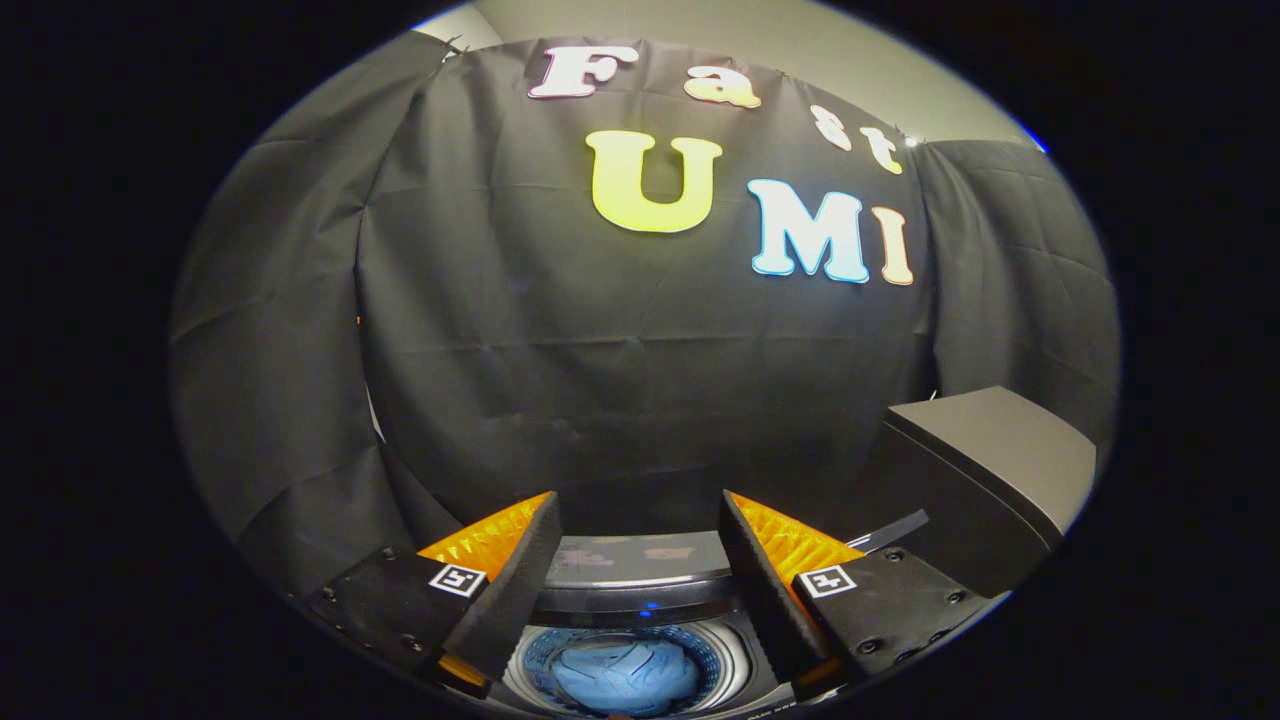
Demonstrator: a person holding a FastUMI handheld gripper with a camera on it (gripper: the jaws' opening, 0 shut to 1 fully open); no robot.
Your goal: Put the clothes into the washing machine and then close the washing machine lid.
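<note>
A small top-loading washing machine (640,600) stands below and just ahead of my fingers, with its round drum showing between them. A light blue piece of clothing (625,675) lies bunched inside the drum. The machine's lid (630,560) is raised at the back, its glossy face reflecting the wall. My gripper (638,515) is open and hovers above the drum, the two fingers spread wide with nothing between them.
A dark grey box-shaped object (985,475) stands to the right of the machine, close beside the right finger. The black cloth wall (620,380) hangs right behind the machine and wraps around both sides.
</note>
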